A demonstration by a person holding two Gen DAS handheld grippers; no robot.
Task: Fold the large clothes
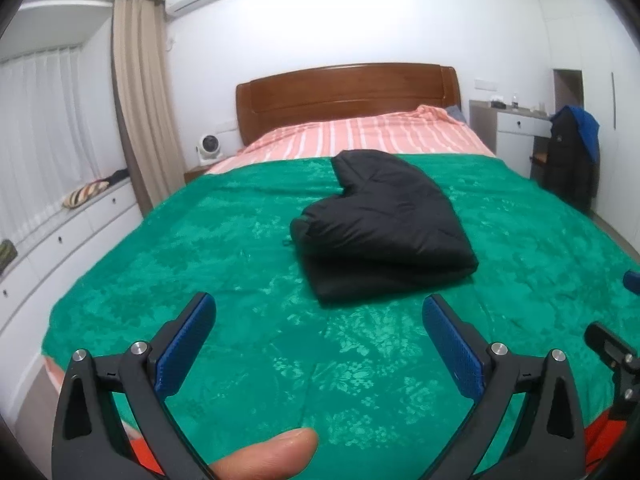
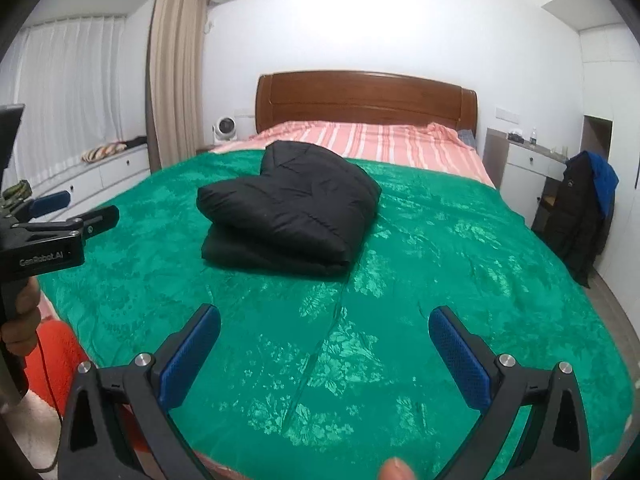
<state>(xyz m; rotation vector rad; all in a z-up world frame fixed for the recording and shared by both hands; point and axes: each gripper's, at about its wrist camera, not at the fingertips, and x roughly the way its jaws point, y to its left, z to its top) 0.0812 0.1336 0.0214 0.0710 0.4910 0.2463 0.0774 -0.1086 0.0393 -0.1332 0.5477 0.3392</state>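
Though folded, jacket [image 1: 384, 224] beyond grippers

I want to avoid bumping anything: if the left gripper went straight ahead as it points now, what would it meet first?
Probably the folded black jacket on the green bedspread. The open left gripper holds nothing; depth is uncertain.
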